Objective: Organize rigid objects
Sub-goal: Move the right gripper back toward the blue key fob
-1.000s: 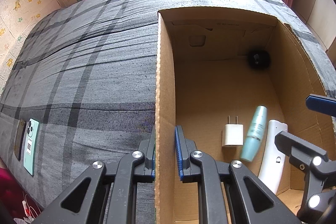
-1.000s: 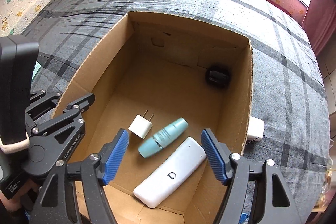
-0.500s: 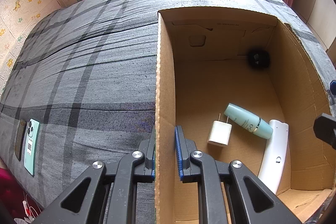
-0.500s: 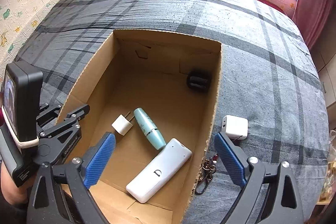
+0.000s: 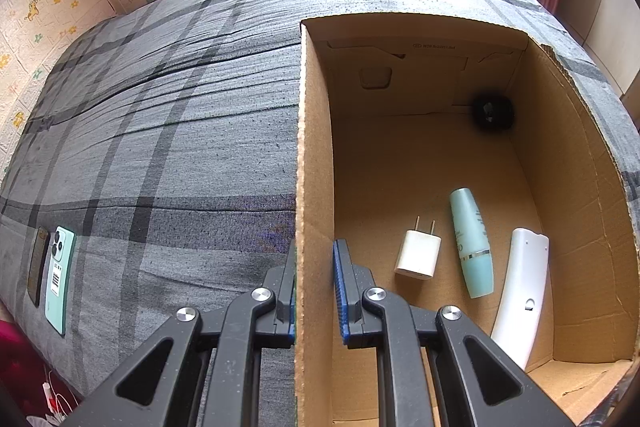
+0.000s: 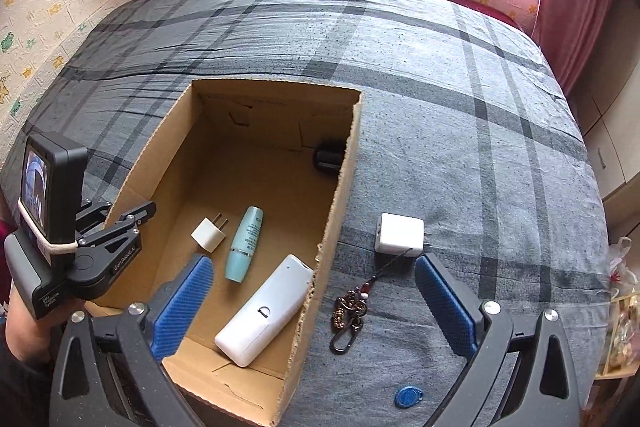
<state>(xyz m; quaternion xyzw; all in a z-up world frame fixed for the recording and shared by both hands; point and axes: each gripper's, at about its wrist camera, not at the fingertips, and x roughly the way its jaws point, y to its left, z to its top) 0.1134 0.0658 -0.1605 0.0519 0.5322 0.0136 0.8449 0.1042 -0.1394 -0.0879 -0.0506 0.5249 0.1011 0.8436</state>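
Cardboard box (image 6: 340, 187): set open-topped on the plaid bedspread (image 6: 460, 87); its left wall is clamped by the left gripper (image 5: 314, 291), jaws narrow.
Inside box: four items counted: one plug adapter (image 6: 208, 235), one teal bottle (image 6: 245, 243), one white remote (image 6: 266, 311), one dark object (image 6: 329, 157) in the far corner, partly hidden by the wall and hard to identify.
Right of box: one white charger cube (image 6: 400, 233), one keychain (image 6: 348, 311), one blue tag (image 6: 408, 395).
Right gripper (image 6: 316, 301): spread wide over the box's right wall, nothing held.
Left of box: two phones (image 5: 58, 285), near the bed edge.
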